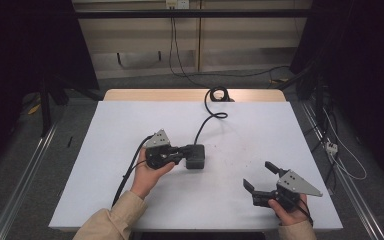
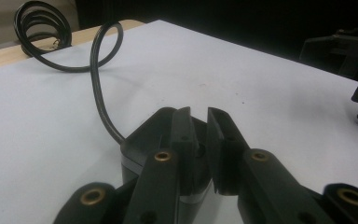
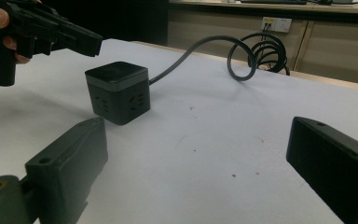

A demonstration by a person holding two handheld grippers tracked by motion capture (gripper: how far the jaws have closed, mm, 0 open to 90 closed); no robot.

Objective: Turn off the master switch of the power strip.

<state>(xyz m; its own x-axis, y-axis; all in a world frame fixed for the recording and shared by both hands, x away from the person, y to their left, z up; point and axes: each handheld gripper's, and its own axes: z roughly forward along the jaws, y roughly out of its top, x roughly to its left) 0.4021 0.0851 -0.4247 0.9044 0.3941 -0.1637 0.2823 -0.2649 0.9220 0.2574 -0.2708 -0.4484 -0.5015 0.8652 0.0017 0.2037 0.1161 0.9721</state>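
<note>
A black cube-shaped socket block (image 1: 196,156) sits near the middle of the white table (image 1: 120,125). Its black cable (image 1: 211,114) snakes to a coil at the far edge. My left gripper (image 1: 182,151) points right at the block's left side, just above its top edge. In the left gripper view the jaws stand almost together (image 2: 199,114) over the block (image 2: 142,140), shut with nothing between them. In the right gripper view the left gripper (image 3: 91,44) hovers beside the block (image 3: 116,91). My right gripper (image 1: 258,175) rests near the front right, open and empty (image 3: 196,154).
The cable's coil (image 3: 261,51) lies on the bare wooden strip at the table's far edge. A wall socket (image 1: 176,4) and loose cables are on the floor behind. A white power strip (image 1: 331,146) lies on the floor to the right.
</note>
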